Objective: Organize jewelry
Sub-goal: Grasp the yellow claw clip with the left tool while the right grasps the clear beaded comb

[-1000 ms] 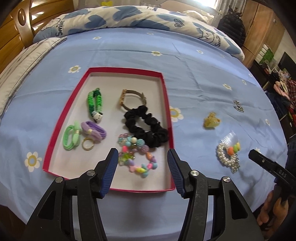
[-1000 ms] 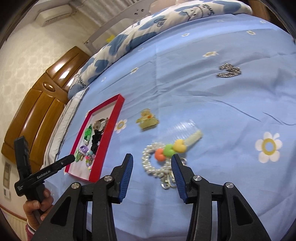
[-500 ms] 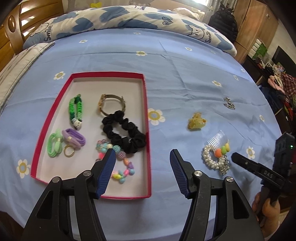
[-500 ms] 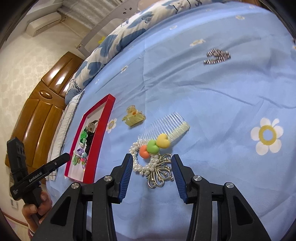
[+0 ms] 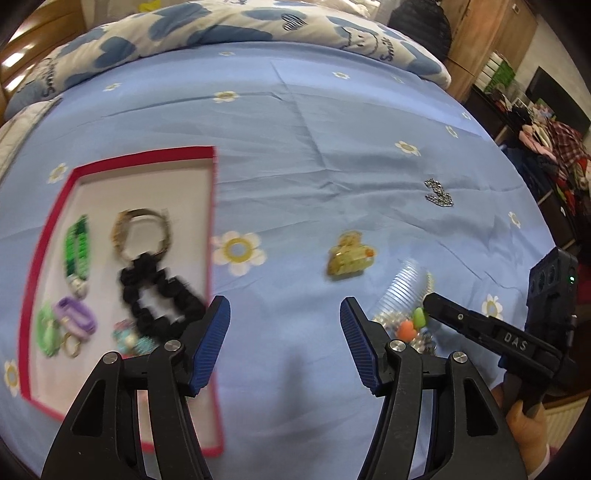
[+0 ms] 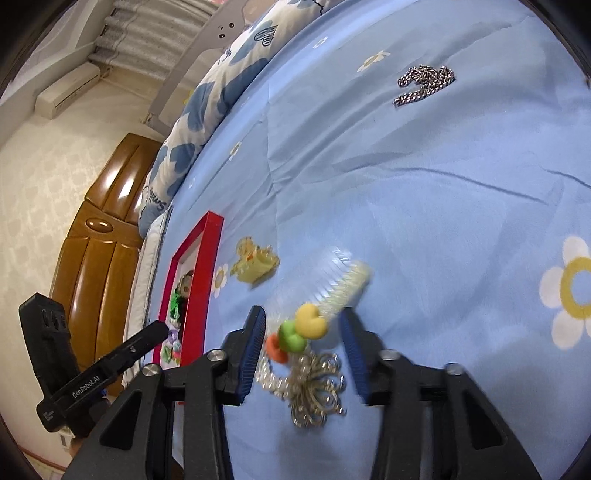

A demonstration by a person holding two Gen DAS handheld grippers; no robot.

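A blue daisy-print bedsheet (image 6: pixel 424 206) spreads beyond the jaws, with a heart-patterned quilt (image 5: pixel 207 26) bunched at its far end. Left of them stands a glossy wooden headboard (image 6: pixel 99 258) against pale patterned wallpaper (image 6: pixel 40 184), an air conditioner (image 6: pixel 66 90) mounted above.

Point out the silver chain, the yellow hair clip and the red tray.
silver chain (image 6: pixel 424 84), right wrist view, middle of the heap
yellow hair clip (image 5: pixel 349 253), left wrist view, its body
red tray (image 5: pixel 212 206), left wrist view, right rim

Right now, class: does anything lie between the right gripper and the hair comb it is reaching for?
Nothing visible does. The right gripper is open, and the hair comb with its pearl bracelet and brooch lies between its fingers.
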